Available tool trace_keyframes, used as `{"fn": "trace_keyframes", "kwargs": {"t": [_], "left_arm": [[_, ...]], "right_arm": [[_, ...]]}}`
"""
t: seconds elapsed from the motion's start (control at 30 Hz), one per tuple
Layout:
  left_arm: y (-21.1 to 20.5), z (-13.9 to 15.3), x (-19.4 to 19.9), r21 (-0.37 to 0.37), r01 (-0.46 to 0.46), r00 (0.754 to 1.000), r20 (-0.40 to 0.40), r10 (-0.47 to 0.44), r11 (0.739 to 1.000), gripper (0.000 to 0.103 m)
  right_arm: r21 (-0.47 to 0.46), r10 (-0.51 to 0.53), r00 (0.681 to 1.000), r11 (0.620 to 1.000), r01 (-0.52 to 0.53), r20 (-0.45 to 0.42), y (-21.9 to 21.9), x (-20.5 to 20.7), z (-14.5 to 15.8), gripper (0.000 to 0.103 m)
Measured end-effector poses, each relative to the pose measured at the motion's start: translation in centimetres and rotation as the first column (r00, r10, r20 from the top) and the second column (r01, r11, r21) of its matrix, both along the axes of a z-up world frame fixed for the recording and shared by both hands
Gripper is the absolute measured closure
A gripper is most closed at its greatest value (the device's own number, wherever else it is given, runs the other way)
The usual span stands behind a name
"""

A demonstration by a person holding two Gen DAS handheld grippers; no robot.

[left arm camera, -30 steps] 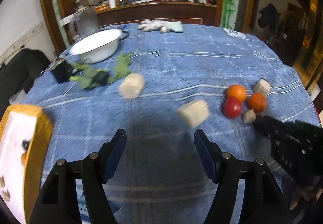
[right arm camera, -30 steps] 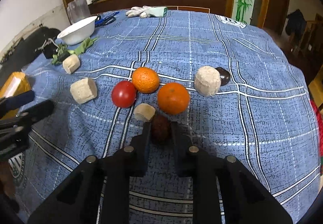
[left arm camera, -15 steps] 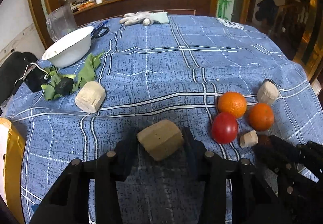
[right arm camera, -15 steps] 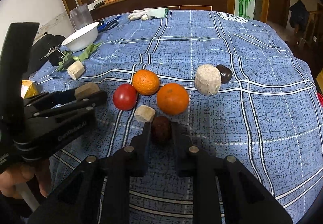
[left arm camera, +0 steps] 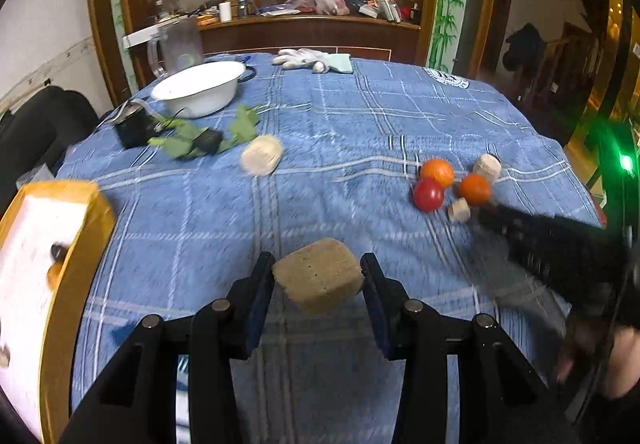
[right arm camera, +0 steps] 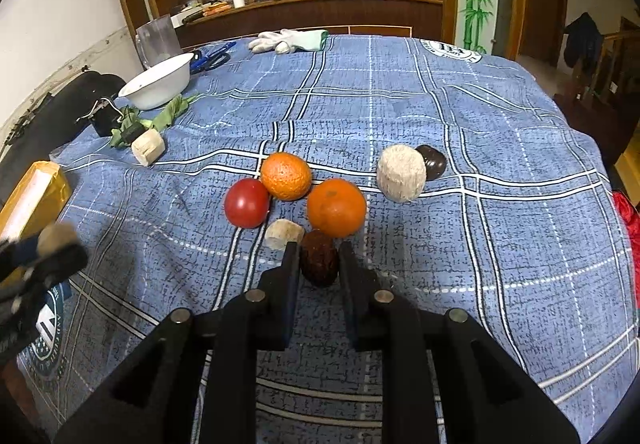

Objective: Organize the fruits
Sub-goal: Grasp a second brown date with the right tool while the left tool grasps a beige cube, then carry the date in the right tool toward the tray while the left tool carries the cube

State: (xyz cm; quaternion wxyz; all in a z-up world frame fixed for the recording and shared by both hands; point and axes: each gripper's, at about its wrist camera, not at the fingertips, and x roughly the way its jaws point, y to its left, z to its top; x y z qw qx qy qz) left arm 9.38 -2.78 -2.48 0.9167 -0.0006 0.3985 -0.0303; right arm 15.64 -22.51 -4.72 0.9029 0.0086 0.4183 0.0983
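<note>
Left gripper (left arm camera: 318, 276) pinched a tan block (left arm camera: 319, 280), seemingly light and stiff, by flat sides; right gripper (right arm camera: 319, 256) clamped a dark wrinkled fruit (right arm camera: 319, 258), probably soft.

A blue cloth (right arm camera: 400, 104) with a white and dark plaid grid covers the desk. On it lie a red tomato (right arm camera: 247, 203), two oranges (right arm camera: 285, 176), a dark brown fruit (right arm camera: 319, 258), beige blocks (left arm camera: 319, 281) and a white bowl (left arm camera: 199, 87). Both grippers are black.

my jaws: matt black plastic
block (left arm camera: 318, 286) I hold: rough, porous tan
desk cloth (right arm camera: 400, 104): woven blue plaid
tomato (right arm camera: 246, 203): smooth, glossy
bowl (right arm camera: 158, 82): glossy white
</note>
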Motion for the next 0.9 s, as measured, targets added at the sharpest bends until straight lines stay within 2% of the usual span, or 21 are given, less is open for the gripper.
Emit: {"fn": "trace_keyframes", "kwargs": {"t": [0.27, 0.53, 0.9], "left_arm": [[2.0, 0.2, -2.8, -0.043, -0.010, 1.000, 0.005, 0.010, 0.999, 0.060], [3.1, 0.0, -5.3, -0.035, -0.028, 0.999, 0.016, 0.029, 0.999, 0.060], [4.6, 0.2, -7.0, -0.025, -0.065, 0.997, 0.027, 0.066, 0.998, 0.060]], "right_arm": [[-0.023, 0.009, 0.999, 1.000, -0.008, 0.053, 1.2, -5.0, 2.6, 0.082], [0.035, 0.030, 0.997, 0.999, -0.033, 0.073, 3.3, -9.7, 3.1, 0.082], [0.046, 0.063, 0.994, 0.997, -0.067, 0.094, 6.7, -11.7, 3.3, 0.082]]}}
